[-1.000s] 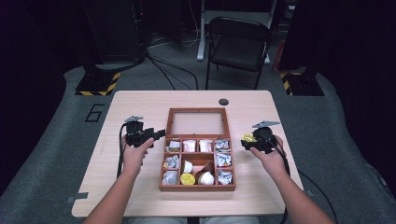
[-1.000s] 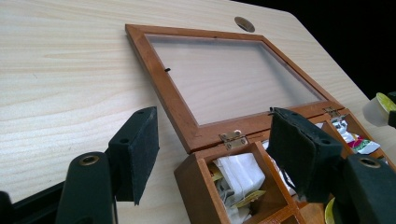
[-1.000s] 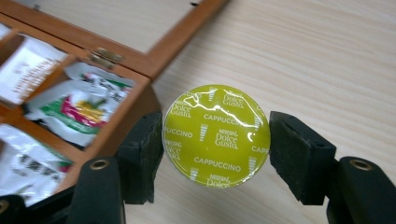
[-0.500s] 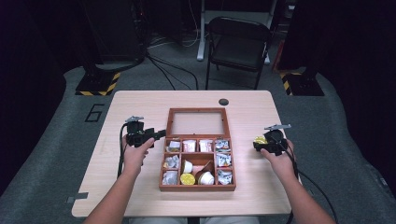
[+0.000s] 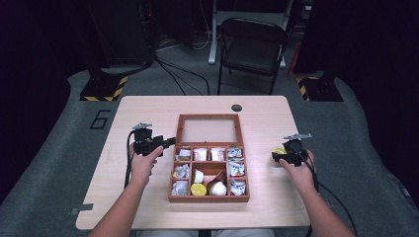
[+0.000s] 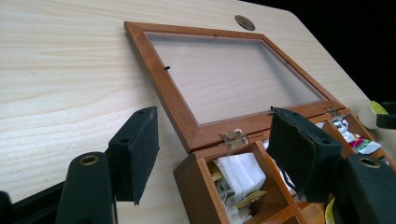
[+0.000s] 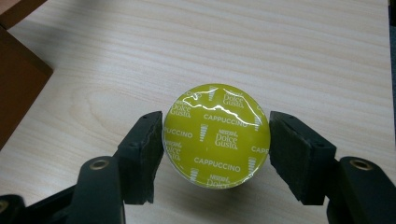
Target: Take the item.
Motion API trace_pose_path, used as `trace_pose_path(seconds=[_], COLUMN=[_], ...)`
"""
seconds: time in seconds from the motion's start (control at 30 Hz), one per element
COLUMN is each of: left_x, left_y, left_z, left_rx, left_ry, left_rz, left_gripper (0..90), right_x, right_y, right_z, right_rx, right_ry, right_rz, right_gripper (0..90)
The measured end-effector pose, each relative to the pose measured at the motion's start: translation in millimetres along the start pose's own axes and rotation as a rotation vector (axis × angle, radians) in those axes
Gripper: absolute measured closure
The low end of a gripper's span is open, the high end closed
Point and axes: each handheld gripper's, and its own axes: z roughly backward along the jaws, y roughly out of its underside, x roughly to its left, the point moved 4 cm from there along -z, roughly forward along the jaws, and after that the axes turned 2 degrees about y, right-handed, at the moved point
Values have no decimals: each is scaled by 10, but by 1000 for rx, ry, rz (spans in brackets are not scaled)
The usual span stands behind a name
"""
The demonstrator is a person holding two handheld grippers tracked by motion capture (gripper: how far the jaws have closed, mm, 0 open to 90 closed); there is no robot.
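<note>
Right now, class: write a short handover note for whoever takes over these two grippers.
Right gripper: shut on a yellow coffee capsule, held just above the table, right of the box.
Left gripper: open, holds nothing, jaws astride the box's near corner by the hinge.
Box lid lies open, flat on the table.
Done: one capsule out of the box.
Left: probably set it down; another yellow capsule, other pods and sachets remain in the compartments.

Bare pale wooden desk (image 5: pixel 148 202) lies open on both sides of the brown wooden compartment box (image 5: pixel 207 198), whose glass-paned lid (image 5: pixel 210 130) lies flat behind it, blocking the middle.
</note>
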Motion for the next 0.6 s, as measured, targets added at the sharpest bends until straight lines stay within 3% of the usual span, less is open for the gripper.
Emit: trace_pose_path(seconds=[0.6], left_x=[15], left_y=[2], left_z=[2], left_rx=[4], left_ry=[-4], left_rz=[-3], left_gripper=[332], right_x=[8], right_y=[-12], right_z=[20], right_rx=[-8], right_ry=[8], right_rz=[-7], right_gripper=[289])
